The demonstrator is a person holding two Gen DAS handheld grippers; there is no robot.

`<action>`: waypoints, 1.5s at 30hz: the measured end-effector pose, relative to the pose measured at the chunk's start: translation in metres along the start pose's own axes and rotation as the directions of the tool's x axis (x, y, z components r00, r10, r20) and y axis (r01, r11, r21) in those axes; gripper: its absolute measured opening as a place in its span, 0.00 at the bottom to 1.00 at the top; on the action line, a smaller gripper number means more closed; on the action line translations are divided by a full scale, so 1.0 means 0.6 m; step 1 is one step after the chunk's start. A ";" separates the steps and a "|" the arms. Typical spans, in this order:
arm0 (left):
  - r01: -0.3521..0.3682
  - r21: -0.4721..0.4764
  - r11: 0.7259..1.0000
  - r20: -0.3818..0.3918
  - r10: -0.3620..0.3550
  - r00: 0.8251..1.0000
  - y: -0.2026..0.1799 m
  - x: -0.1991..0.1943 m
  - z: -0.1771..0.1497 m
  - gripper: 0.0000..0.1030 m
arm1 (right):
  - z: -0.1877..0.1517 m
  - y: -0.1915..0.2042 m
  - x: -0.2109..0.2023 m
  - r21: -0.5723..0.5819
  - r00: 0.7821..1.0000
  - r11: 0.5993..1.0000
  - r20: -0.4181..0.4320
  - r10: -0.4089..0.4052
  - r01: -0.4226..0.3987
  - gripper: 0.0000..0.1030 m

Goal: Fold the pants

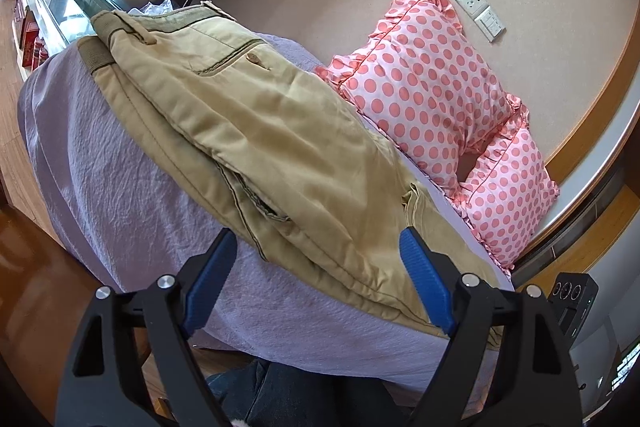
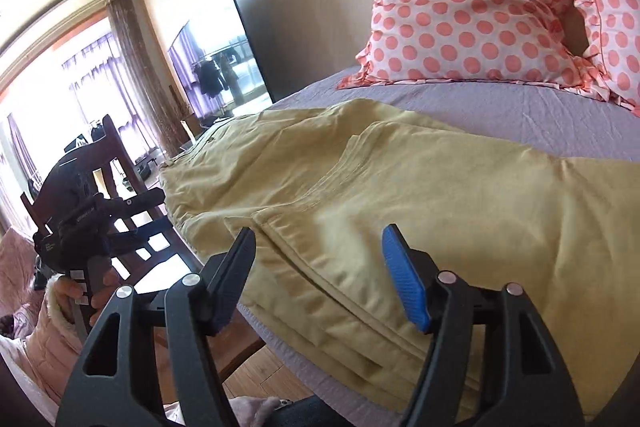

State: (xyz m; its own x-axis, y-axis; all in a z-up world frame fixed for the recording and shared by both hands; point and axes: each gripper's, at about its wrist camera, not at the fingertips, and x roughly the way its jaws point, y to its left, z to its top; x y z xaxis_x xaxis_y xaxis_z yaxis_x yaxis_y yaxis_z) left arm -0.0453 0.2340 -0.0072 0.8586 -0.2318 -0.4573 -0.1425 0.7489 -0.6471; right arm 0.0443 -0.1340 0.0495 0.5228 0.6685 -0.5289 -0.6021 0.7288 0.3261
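Khaki cotton pants lie on the lilac-sheeted bed, apparently folded leg over leg lengthwise, stretching ahead of both sets of fingers. The left gripper and right gripper are spread wide, grasping nothing. By my judgement, the crosswise folds remain.

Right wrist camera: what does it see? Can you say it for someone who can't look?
Tan pants lie folded in layers on a purple bed sheet, and the open right gripper hovers over their near edge, holding nothing. Two pink polka-dot pillows sit behind, and the left gripper is off to the left.
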 end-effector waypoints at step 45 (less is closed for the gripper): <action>0.281 0.774 0.567 -0.342 0.003 0.940 -0.530 0.221 -0.220 0.08 | -0.078 -0.264 -0.301 0.501 0.899 0.861 0.329 -0.288 0.093 0.85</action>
State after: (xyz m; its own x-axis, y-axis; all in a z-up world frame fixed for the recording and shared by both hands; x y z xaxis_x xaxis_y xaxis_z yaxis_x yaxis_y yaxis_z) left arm 0.0489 -0.1169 0.0574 0.6376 -0.4284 -0.6403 0.5416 0.8403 -0.0228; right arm 0.0169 -0.3773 0.0564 0.8424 0.4397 -0.3115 -0.1677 0.7632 0.6240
